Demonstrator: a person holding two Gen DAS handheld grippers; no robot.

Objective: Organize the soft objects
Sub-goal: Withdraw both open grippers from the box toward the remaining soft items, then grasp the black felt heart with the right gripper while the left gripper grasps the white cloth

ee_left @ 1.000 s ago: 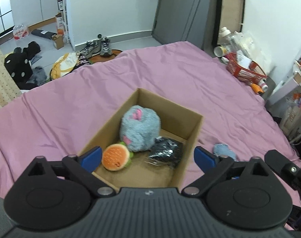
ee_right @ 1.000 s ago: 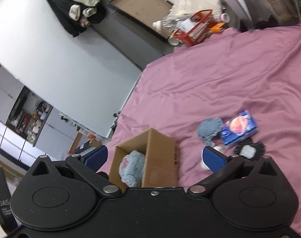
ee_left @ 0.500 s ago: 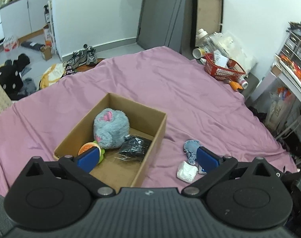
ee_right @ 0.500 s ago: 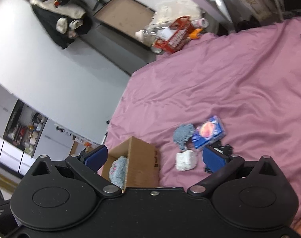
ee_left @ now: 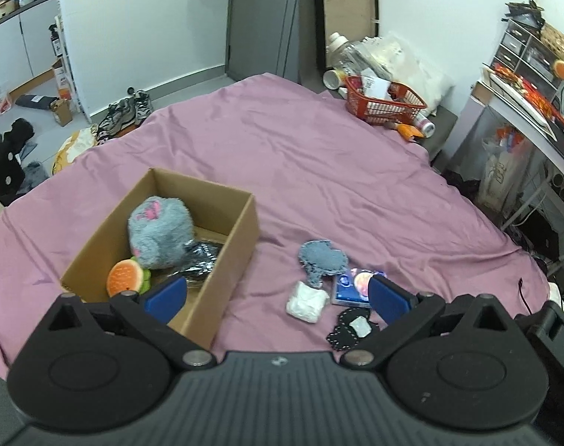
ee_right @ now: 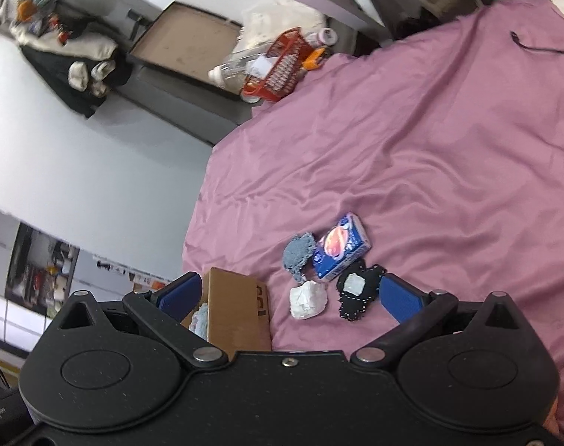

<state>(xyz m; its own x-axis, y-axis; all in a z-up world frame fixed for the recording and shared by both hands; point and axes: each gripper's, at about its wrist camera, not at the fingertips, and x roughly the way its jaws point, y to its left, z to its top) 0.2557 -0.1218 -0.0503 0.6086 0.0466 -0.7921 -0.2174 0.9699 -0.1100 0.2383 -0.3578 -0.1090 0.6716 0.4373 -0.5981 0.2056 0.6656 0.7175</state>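
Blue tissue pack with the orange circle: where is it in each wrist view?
Left wrist: blue tissue pack lies low and right of centre on the pink sheet, partly behind the right finger, beside the grey knit piece.
Right wrist: pack sits centre, just right of the knit piece.
Shared landmark: cardboard box.

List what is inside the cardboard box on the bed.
The cardboard box holds a fluffy grey plush, a small burger plush and a shiny black packet. The left gripper and the plush hide part of the floor.
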